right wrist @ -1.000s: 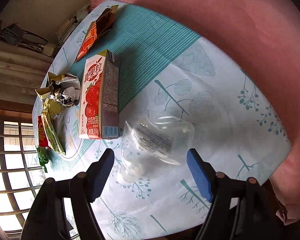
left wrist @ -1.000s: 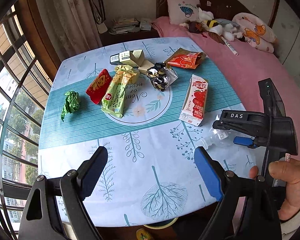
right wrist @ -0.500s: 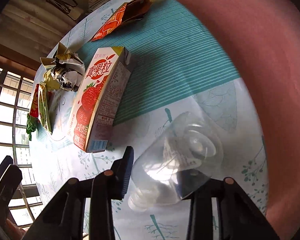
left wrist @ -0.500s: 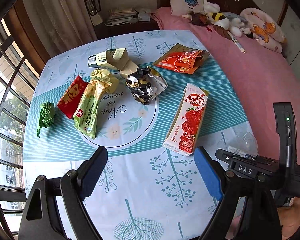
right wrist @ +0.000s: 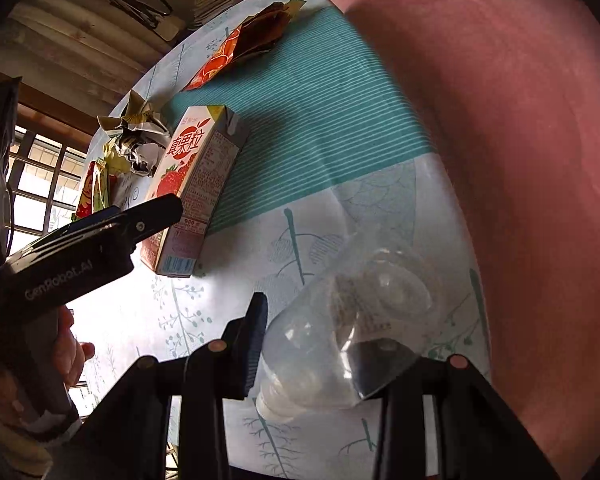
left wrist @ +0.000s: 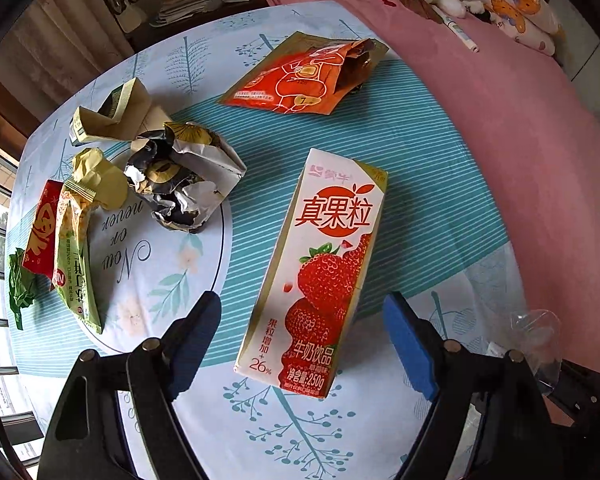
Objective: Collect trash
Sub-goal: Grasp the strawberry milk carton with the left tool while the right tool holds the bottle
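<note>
Now our right gripper [right wrist: 320, 344] clamps the clear plastic bottle [right wrist: 348, 332], while our left gripper [left wrist: 304, 340] gapes wide around the strawberry milk carton [left wrist: 320, 272].

The right tool [right wrist: 332, 344] clamps a clear plastic bottle [right wrist: 352, 336] above the desk [right wrist: 320, 128]; the left tool [right wrist: 156, 216] reaches the strawberry milk carton [right wrist: 196, 184].
</note>
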Tool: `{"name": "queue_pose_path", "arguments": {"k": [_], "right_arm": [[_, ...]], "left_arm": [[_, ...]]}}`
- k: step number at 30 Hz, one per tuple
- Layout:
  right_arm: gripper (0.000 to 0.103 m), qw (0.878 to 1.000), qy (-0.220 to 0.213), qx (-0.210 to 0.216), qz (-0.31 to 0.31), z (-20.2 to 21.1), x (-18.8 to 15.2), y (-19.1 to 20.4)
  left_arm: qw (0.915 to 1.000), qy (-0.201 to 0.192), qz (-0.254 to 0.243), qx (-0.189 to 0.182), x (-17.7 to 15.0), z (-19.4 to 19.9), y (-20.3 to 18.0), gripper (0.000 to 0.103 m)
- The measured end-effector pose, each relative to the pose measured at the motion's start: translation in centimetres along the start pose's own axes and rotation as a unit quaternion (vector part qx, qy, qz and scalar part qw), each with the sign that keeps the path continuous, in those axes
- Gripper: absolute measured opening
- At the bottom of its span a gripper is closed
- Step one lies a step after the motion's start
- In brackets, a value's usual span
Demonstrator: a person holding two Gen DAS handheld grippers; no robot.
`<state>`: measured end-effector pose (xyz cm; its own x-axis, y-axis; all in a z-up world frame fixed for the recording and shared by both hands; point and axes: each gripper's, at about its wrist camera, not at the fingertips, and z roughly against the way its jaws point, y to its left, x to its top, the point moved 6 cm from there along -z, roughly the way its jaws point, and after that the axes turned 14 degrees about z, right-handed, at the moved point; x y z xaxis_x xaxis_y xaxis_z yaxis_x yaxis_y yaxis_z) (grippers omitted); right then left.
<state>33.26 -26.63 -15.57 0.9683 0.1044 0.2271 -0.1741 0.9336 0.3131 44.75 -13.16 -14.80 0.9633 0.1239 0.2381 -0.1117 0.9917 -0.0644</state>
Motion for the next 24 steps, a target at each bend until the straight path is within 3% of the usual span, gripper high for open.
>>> {"name": "queue_pose_path", "arguments": {"k": [3,11,24], "right_arm": [[0.035,1.000,0.007,0.001,-0.005,-0.3,-0.5,-0.3],[0.035,1.000,0.005,0.014,-0.017,-0.4,-0.8,-0.4],[0.035,0.999,-0.002,0.029,0.016,0.3,-1.4,3.6]], "left_arm": [[0.9998,0.022,0.001,0.001,0.3,-1.4,-0.3,0.056],[0.9997,0.009,0.017,-0.016,-0.8,-0.7,0.2,0.052],[0.9980,-0.019,0.052,-0.029,-8.8,5.0,6.2,0.049]]}}
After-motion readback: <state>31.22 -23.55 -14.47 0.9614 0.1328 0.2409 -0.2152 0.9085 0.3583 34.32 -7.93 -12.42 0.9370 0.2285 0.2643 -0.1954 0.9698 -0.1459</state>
